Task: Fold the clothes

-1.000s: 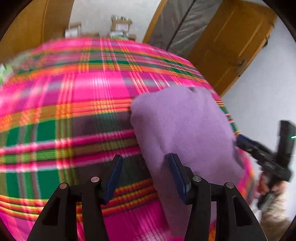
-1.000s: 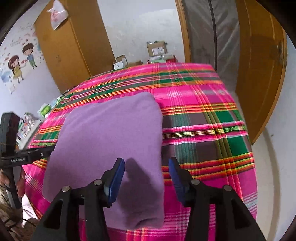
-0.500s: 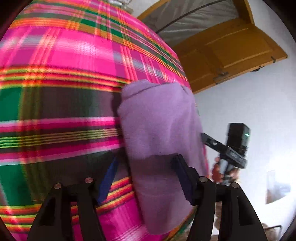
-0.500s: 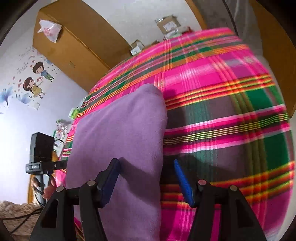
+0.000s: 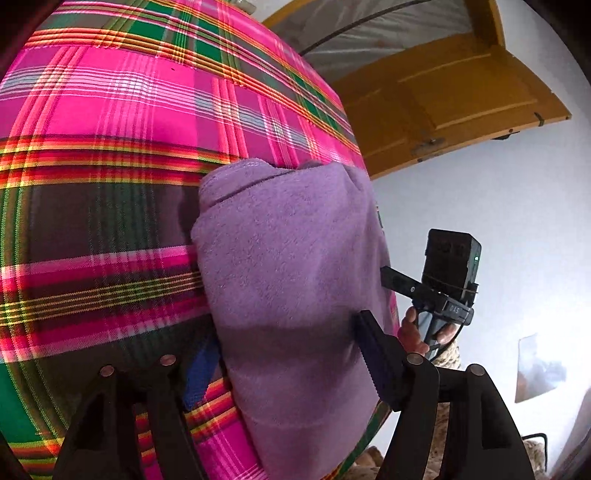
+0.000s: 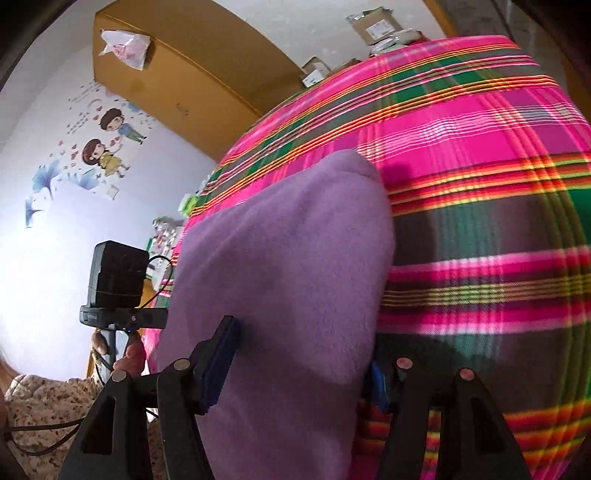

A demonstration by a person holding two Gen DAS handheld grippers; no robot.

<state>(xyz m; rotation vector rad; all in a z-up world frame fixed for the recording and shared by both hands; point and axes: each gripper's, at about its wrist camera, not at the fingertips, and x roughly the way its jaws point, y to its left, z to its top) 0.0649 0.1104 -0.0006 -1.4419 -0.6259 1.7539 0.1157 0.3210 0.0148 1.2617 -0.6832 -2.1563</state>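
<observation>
A folded purple garment (image 5: 288,266) lies on the pink and green plaid bedcover (image 5: 110,122), close to the bed's near edge. My left gripper (image 5: 286,343) is open and straddles the garment's left end: one blue pad (image 5: 201,373) sits by its edge, and the other finger (image 5: 371,354) rests over the cloth. My right gripper (image 6: 301,350) is open at the garment's (image 6: 295,258) other end. Its left finger (image 6: 221,362) lies on top of the cloth, and its right pad (image 6: 376,384) is mostly hidden under the fold. No pads visibly pinch the cloth.
The plaid cover (image 6: 480,147) stretches far beyond the garment. A yellow door (image 5: 461,96) stands to the right, and a yellow wardrobe (image 6: 177,81) and cardboard boxes (image 6: 373,26) stand by the far wall. A hand (image 5: 413,332) and a patterned sleeve (image 6: 48,398) are at the bed's edge.
Both grippers have dropped and tilted down toward the garment. Their jaws have widened, and each now has an end of the folded cloth between its fingers.
</observation>
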